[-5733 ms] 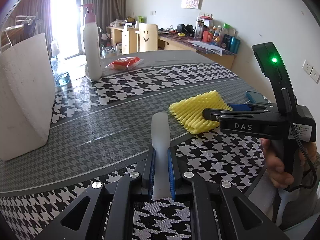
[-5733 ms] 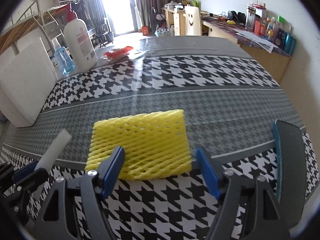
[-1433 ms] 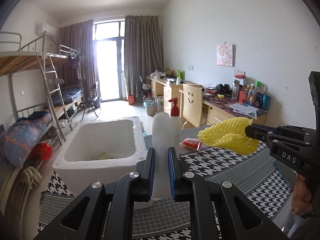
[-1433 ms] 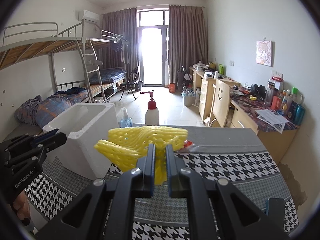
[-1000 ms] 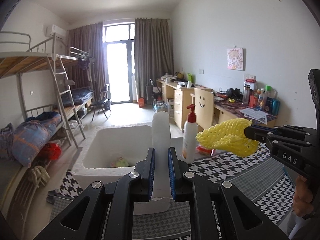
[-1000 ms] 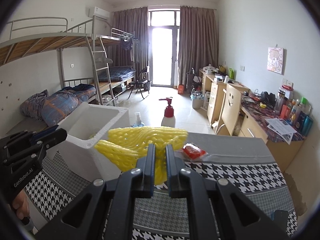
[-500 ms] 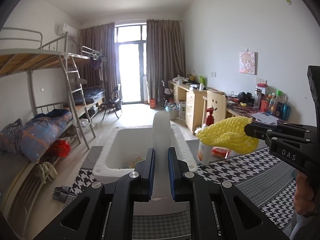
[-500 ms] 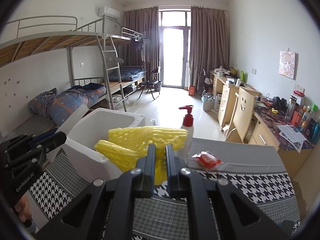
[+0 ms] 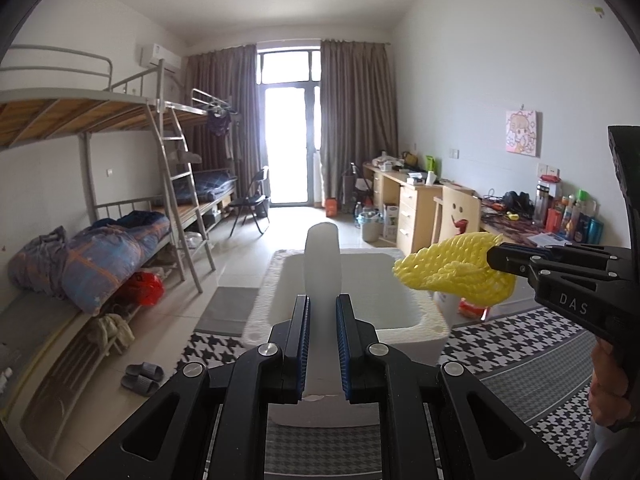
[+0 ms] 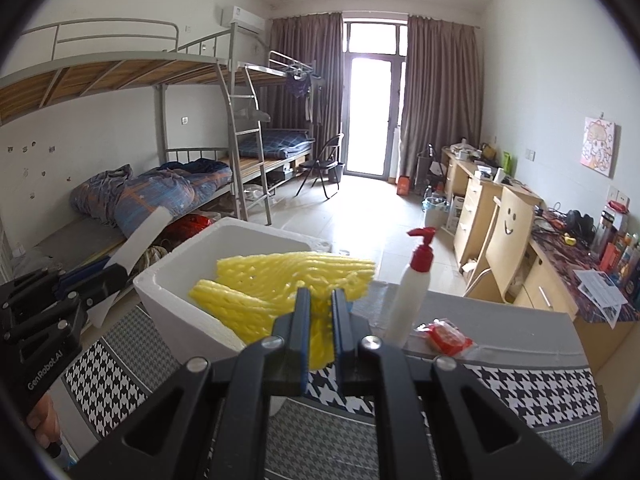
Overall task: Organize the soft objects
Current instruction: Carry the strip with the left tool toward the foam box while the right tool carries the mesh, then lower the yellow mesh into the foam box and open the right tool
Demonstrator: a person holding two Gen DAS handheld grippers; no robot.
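Note:
My left gripper (image 9: 322, 312) is shut on a white foam strip (image 9: 322, 260) that stands up between its blue pads. The same strip (image 10: 138, 240) shows at the left of the right wrist view, held by the left gripper (image 10: 114, 272). My right gripper (image 10: 320, 312) is shut on a yellow foam net (image 10: 280, 284), which droops over its fingers. That net (image 9: 448, 274) hangs at the right of the left wrist view, gripped by the right gripper (image 9: 494, 260). Both are raised in front of an open white foam box (image 9: 430, 322) (image 10: 168, 280) on the houndstooth table.
A white pump bottle with a red top (image 10: 414, 284) stands right of the box, with a red packet (image 10: 446, 334) beside it. The table edge (image 9: 216, 344) drops to the floor on the left. Bunk beds and desks fill the room behind.
Both grippers have swung leftward with their loads still gripped. The foam box now sits more central ahead of each, and the pump bottle has slid right.

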